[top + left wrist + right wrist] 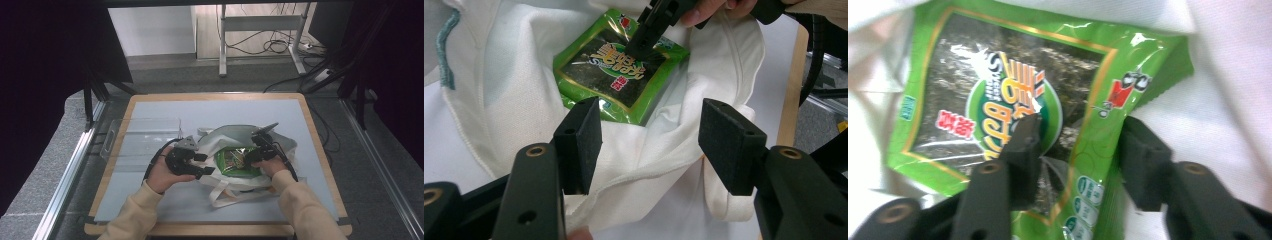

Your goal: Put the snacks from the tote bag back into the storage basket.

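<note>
A white cloth tote bag [226, 134] lies open on the table with a green seaweed snack packet [235, 163] inside it. My left gripper [205, 166] is open at the bag's near-left rim; in the left gripper view [649, 145] its jaws stand wide apart over a fold of the bag [514, 75], holding nothing. My right gripper [248, 156] reaches into the bag from the right. In the right gripper view [1080, 155] its jaws are apart over the packet [973, 75], one jaw on the printed face and the other at the packet's edge. The left gripper view shows its tip [644, 42] touching the packet [614, 75].
A clear plastic tray [145, 132] lies flat left of the bag. The bag's handles [225, 192] trail toward the front edge. The grey mat [150, 210] rests on a wooden board, with metal rails on both sides of the table.
</note>
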`<control>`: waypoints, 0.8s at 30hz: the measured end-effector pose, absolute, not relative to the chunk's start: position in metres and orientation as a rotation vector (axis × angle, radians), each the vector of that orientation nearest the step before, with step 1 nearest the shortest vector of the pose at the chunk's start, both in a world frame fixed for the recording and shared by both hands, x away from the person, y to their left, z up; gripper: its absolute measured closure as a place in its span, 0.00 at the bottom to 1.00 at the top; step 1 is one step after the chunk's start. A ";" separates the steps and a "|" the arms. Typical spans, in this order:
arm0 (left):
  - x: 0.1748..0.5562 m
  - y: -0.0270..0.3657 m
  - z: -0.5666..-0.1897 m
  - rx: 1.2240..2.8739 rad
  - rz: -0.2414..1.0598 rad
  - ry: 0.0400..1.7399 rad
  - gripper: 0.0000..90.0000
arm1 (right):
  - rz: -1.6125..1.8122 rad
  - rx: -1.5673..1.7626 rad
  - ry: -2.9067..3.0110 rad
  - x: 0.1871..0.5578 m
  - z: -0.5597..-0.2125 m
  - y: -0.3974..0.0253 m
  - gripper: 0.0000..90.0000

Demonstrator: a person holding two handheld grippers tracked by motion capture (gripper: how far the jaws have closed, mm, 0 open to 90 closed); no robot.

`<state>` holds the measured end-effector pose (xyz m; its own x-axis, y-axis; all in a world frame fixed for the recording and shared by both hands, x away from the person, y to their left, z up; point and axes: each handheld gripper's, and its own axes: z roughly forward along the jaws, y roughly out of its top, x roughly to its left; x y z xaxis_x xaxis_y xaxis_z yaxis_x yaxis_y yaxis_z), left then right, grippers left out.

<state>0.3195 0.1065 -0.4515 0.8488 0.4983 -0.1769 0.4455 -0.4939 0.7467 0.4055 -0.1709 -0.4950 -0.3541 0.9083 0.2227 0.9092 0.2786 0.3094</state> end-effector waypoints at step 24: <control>0.320 0.107 -0.452 2.154 0.078 0.689 0.47 | -0.746 -1.763 -2.510 0.400 -0.481 -0.179 0.97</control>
